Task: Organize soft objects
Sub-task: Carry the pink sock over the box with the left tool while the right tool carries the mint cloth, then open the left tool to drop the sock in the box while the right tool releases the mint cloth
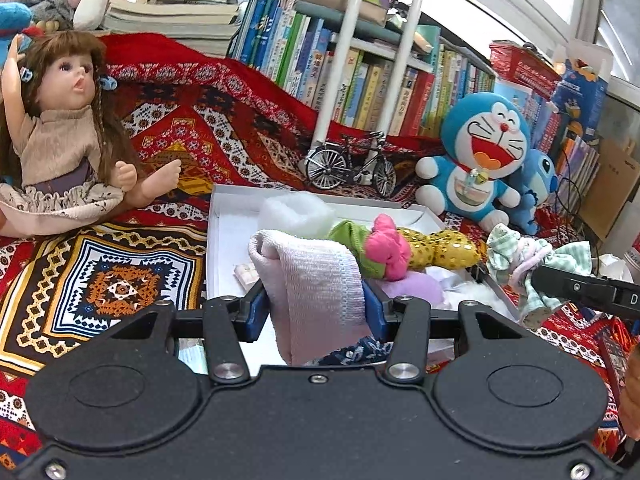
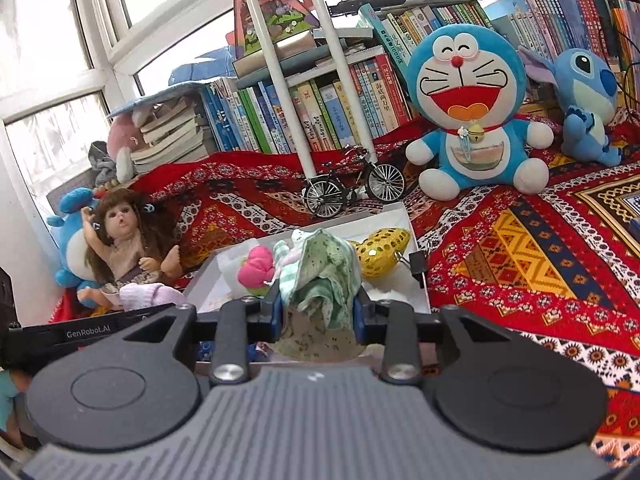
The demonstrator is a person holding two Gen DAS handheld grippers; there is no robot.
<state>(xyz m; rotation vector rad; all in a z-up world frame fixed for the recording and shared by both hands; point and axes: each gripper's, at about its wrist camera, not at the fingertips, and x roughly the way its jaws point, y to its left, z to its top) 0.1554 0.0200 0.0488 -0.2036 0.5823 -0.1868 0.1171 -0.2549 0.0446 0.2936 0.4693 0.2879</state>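
Note:
My left gripper (image 1: 316, 304) is shut on a pale pink knitted cloth (image 1: 316, 280), held over the near edge of a white tray (image 1: 224, 232). My right gripper (image 2: 318, 310) is shut on a green checked doll garment (image 2: 320, 276), near the tray's right edge (image 2: 400, 216); the garment also shows in the left wrist view (image 1: 528, 264). In the tray lie a pink and green plush flower (image 1: 380, 248), a gold sequin bow (image 1: 444, 248), white stuffing (image 1: 292, 208) and a lilac soft piece (image 1: 416, 286).
A doll (image 1: 60, 136) sits at the left on the patterned red cloth (image 1: 120, 280). A Doraemon plush (image 1: 480, 160), a Stitch plush (image 2: 588, 96) and a toy bicycle (image 1: 352, 164) stand behind the tray. Books (image 1: 360, 80) line the back.

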